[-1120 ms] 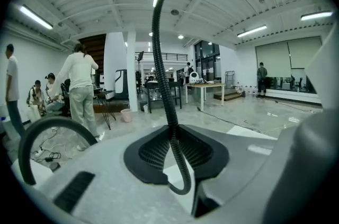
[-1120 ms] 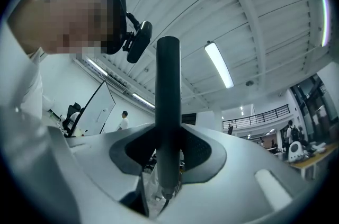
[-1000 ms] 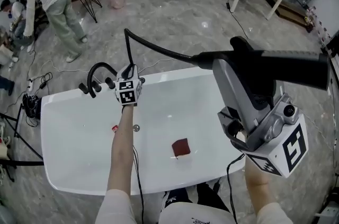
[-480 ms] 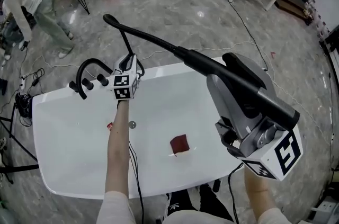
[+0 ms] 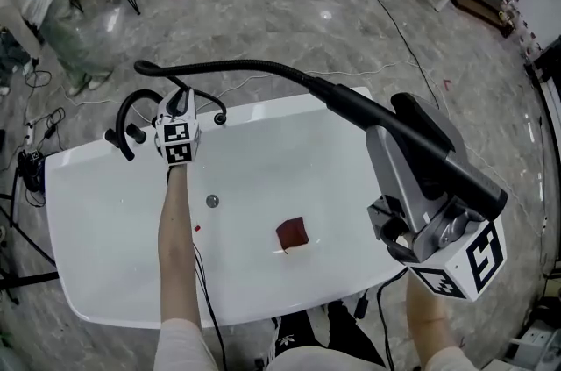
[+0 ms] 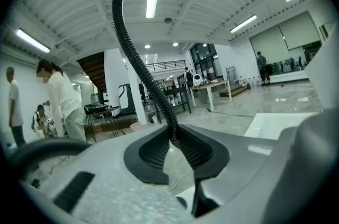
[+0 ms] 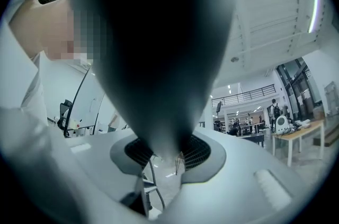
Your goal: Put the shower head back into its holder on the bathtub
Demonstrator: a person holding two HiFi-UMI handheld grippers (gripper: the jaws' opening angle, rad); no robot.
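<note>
lowering is under way: the right tool (image 5: 405, 132), nearest the operator, stays clenched on the shower head (image 5: 355, 106), which has tipped from level to a slant above the bathtub (image 5: 263, 290). further out, the left tool (image 5: 180, 104), jaws narrowly parted, pinches the hose (image 5: 254, 67) and has shifted along the far rim toward the faucet (image 5: 131, 110). judgement: approach phase; the head is not yet seated, and its holder cannot be singled out among those fittings.

The left forearm (image 5: 173, 246) reaches forward, its left gripper (image 5: 178, 110) pinched narrowly on the hose (image 5: 254, 65), while the right gripper (image 5: 412, 128), close to the body and tilted upward, clamps the shower head (image 5: 351, 104).
</note>
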